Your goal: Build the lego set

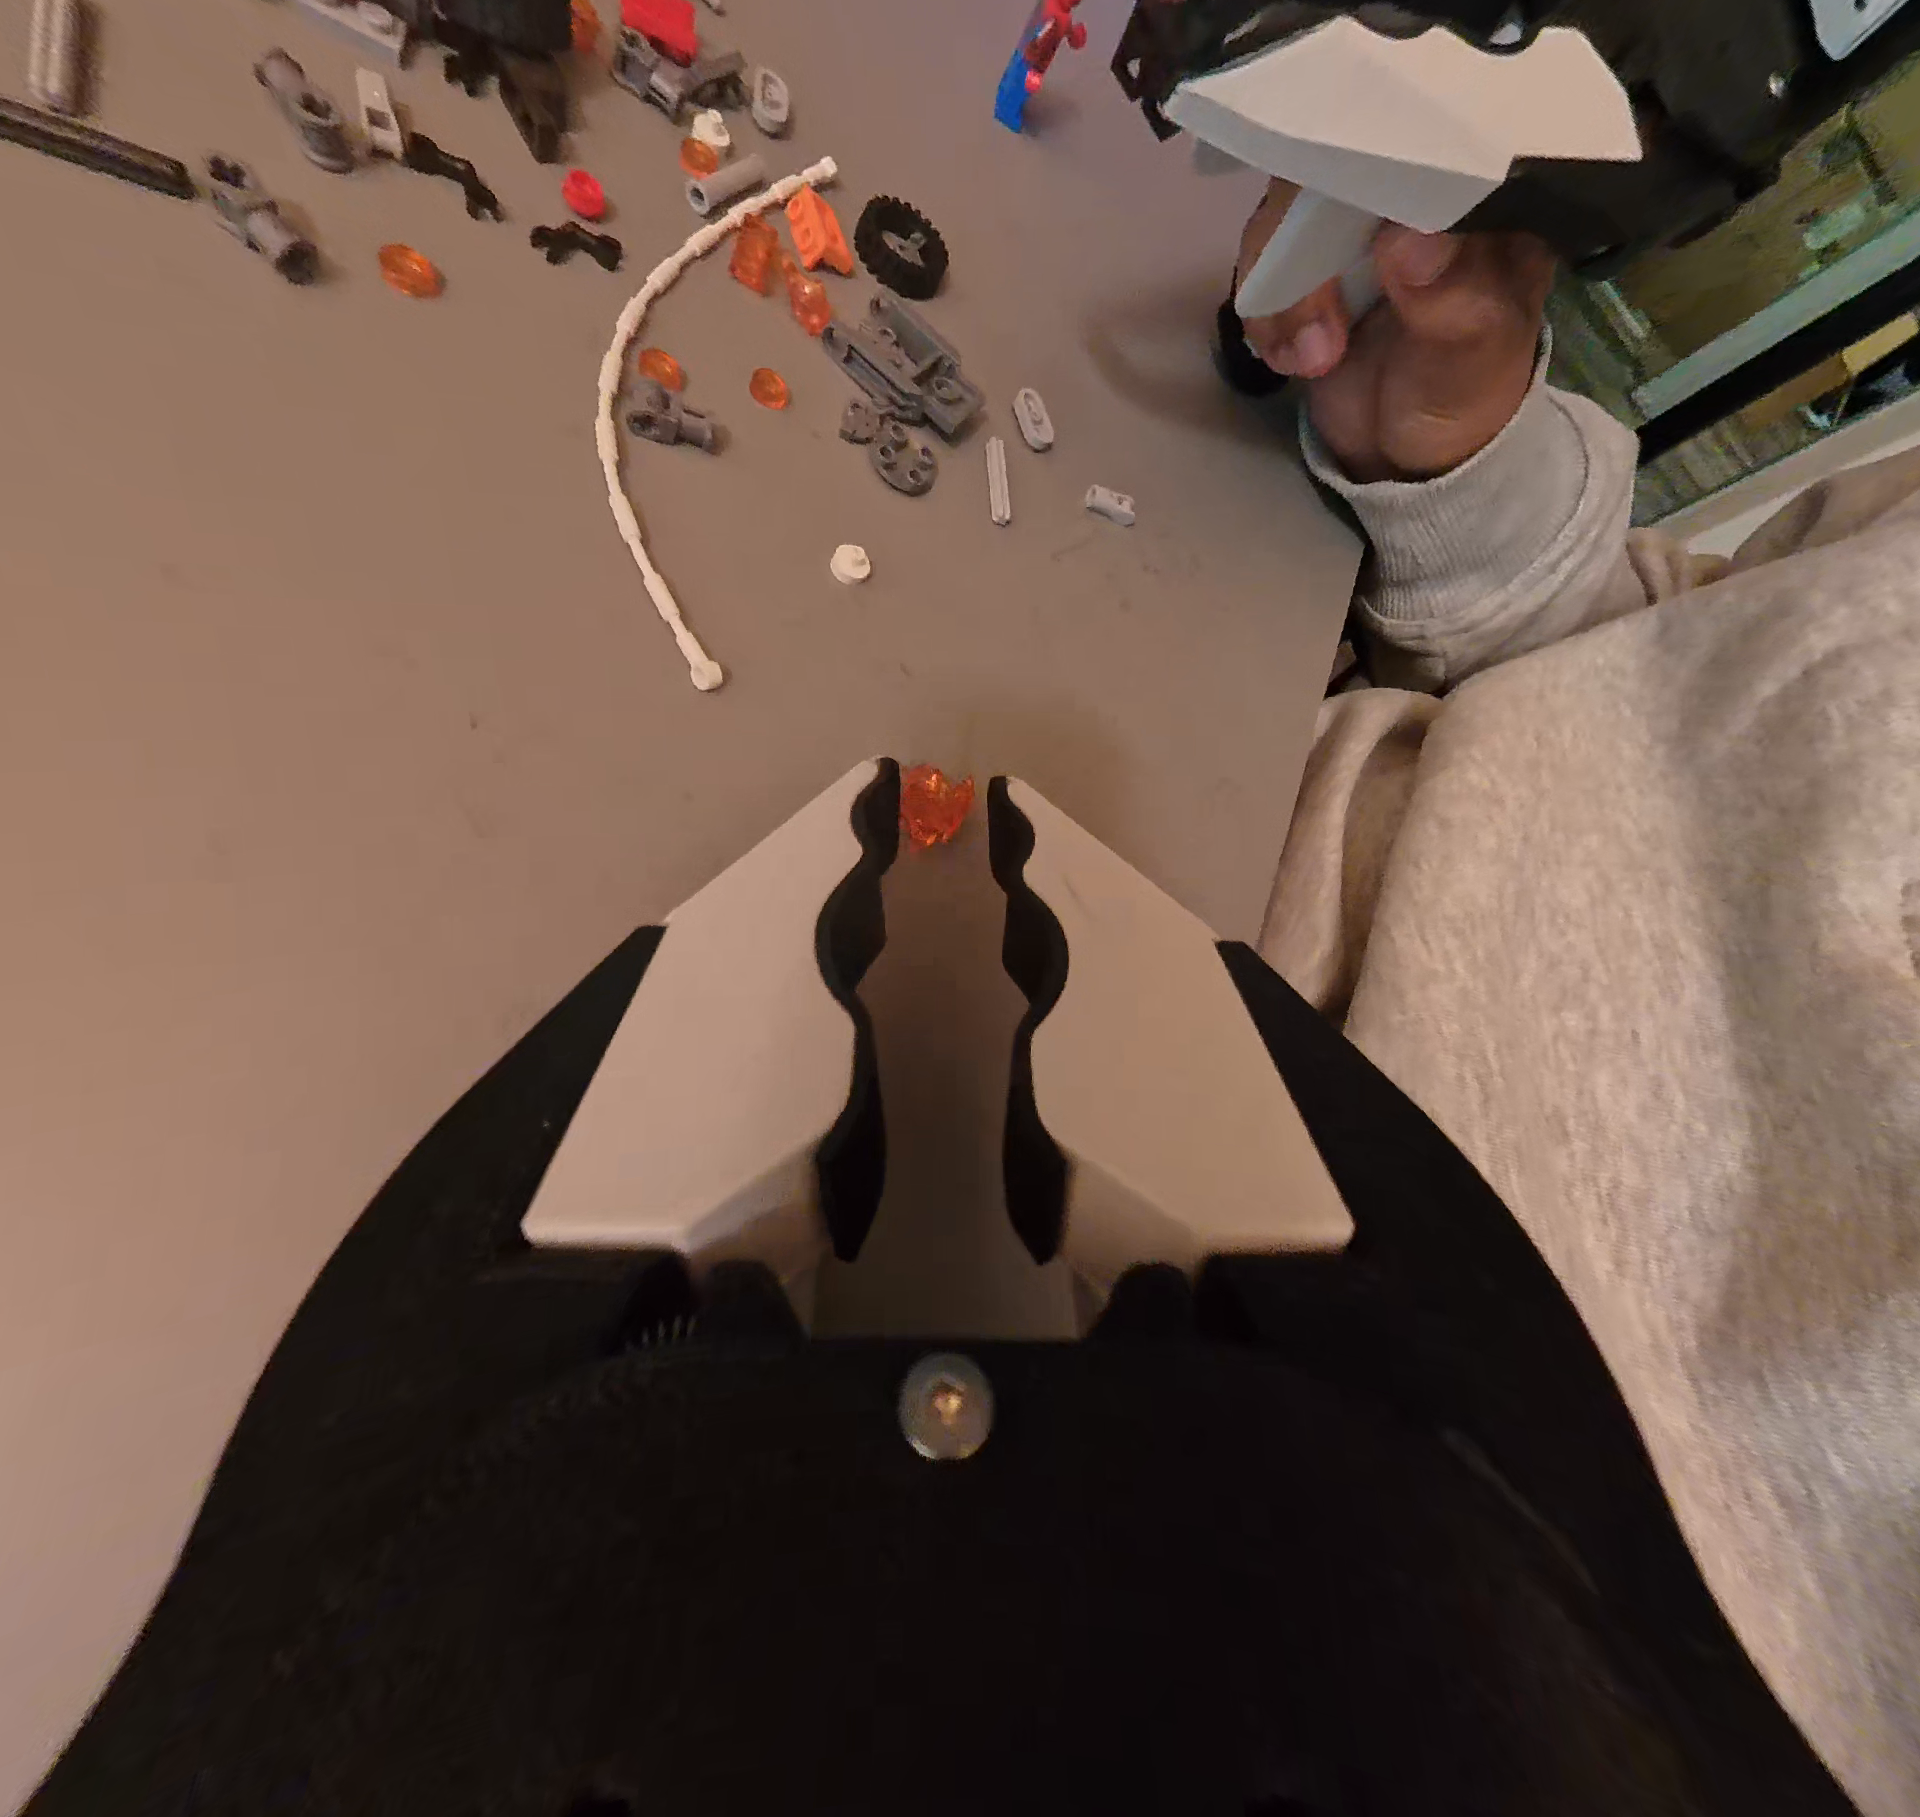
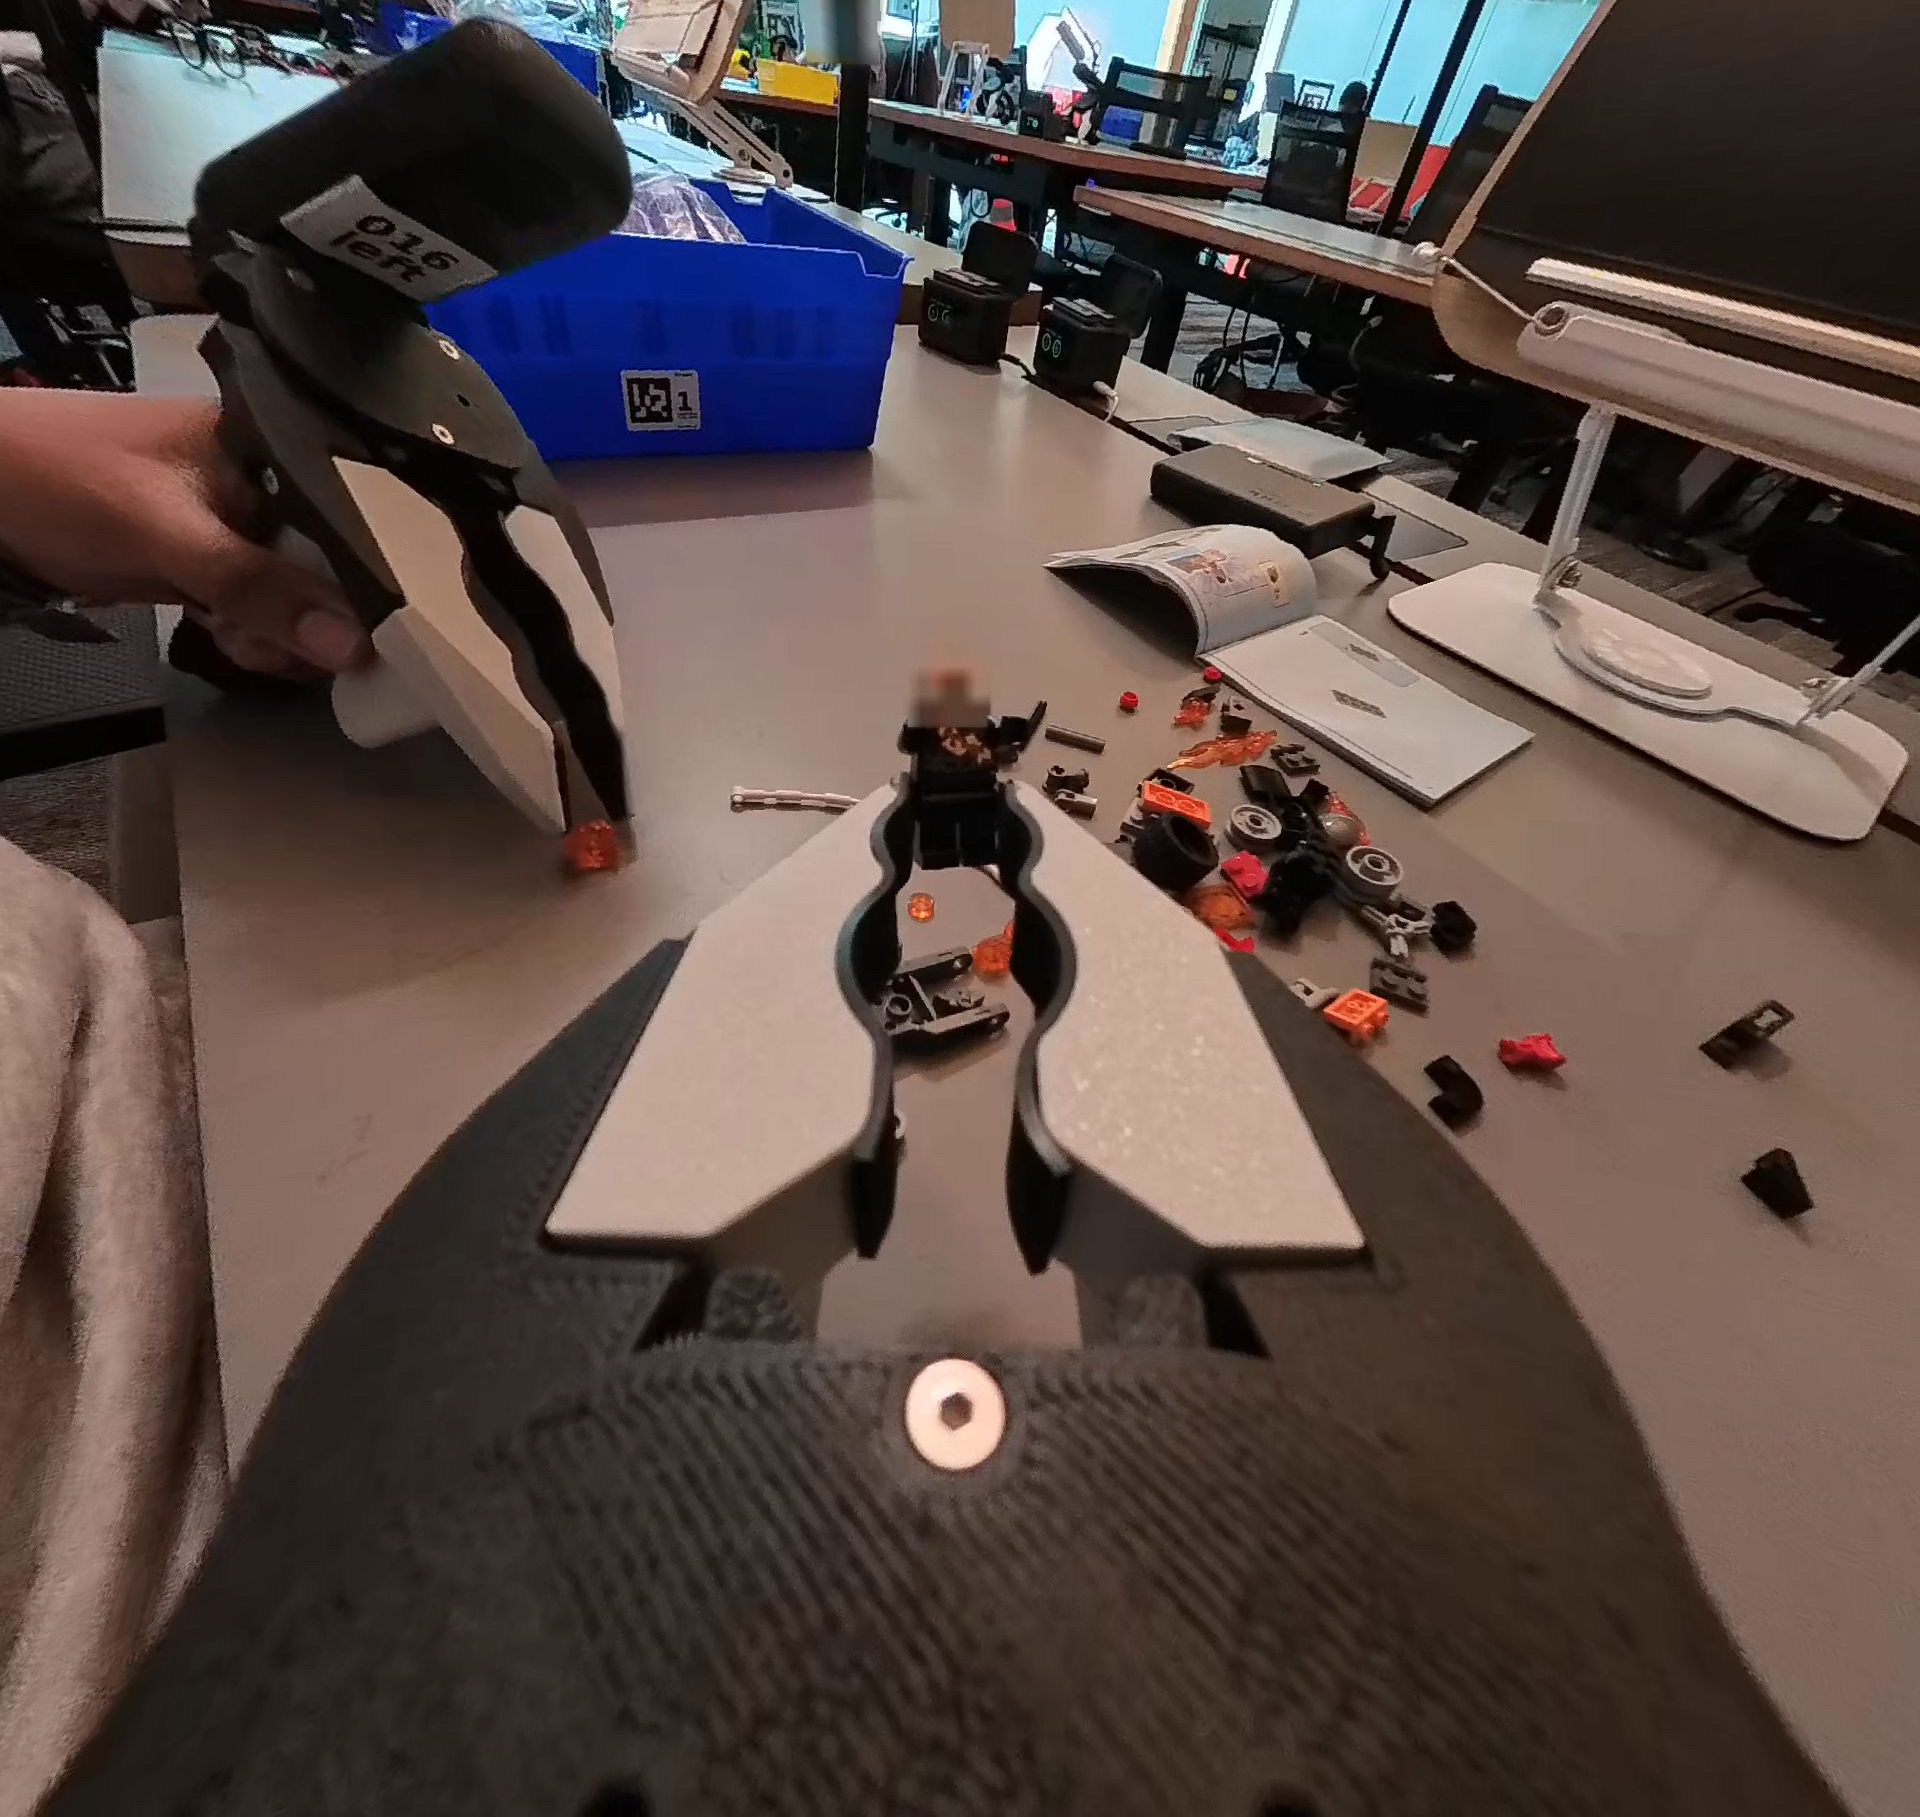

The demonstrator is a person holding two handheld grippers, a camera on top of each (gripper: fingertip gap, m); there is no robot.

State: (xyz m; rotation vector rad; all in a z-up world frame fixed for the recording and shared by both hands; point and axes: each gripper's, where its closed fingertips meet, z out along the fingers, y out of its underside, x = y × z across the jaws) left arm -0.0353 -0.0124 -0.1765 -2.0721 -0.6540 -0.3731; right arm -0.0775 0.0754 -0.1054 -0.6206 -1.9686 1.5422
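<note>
Left gripper (image 1: 940, 778) tips down to the grey table (image 1: 312, 832) near its front edge, jaws narrowed around a translucent orange flame piece (image 1: 935, 806); left finger touches it, a sliver of gap shows at the right finger, so a firm grip cannot be confirmed. Right wrist view shows the same piece (image 2: 594, 845) at that gripper's (image 2: 597, 822) fingertips, at or just above the table. Right gripper (image 2: 951, 811) is closed on the legs of a black minifigure (image 2: 951, 791), held upright above the table. Loose parts lie scattered beyond: white chain (image 1: 649, 437), black gear wheel (image 1: 902, 245), red-and-blue minifigure (image 1: 1044, 37). Instruction booklet (image 2: 1351, 687) lies open at right, blue bin (image 2: 675, 333) behind.
</note>
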